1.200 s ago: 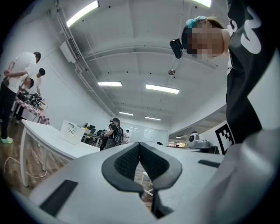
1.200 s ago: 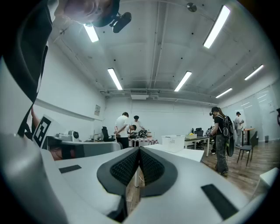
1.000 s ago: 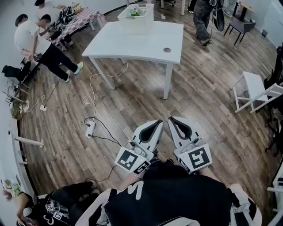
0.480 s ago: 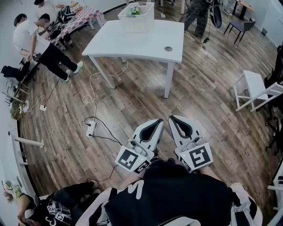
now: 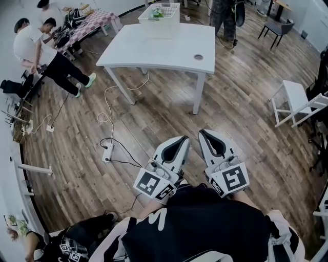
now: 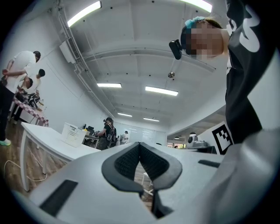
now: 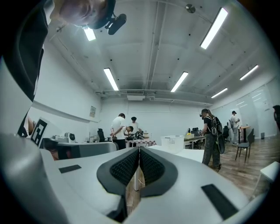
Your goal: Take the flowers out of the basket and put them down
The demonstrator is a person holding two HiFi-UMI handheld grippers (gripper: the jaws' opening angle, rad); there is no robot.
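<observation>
A white lattice basket (image 5: pixel 159 12) stands at the far edge of a white table (image 5: pixel 164 48), with green and pale flowers (image 5: pixel 155 14) showing inside it. The same basket (image 6: pixel 72 134) appears in the left gripper view and, small, as the basket (image 7: pixel 173 141) in the right gripper view. My left gripper (image 5: pixel 183 139) and right gripper (image 5: pixel 203 132) are held close to my body, far short of the table, over the wooden floor. Both have their jaws pressed together with nothing between them.
A power strip (image 5: pixel 107 151) and white cables lie on the floor left of my grippers. A white folding stool (image 5: pixel 295 102) stands at right. People work at a cluttered table (image 5: pixel 84 28) at upper left; another person (image 5: pixel 223 18) stands beyond the white table.
The table and basket have shifted slightly up in the head view, and the grippers sit a little lower. The person beyond the table has stepped to the left.
</observation>
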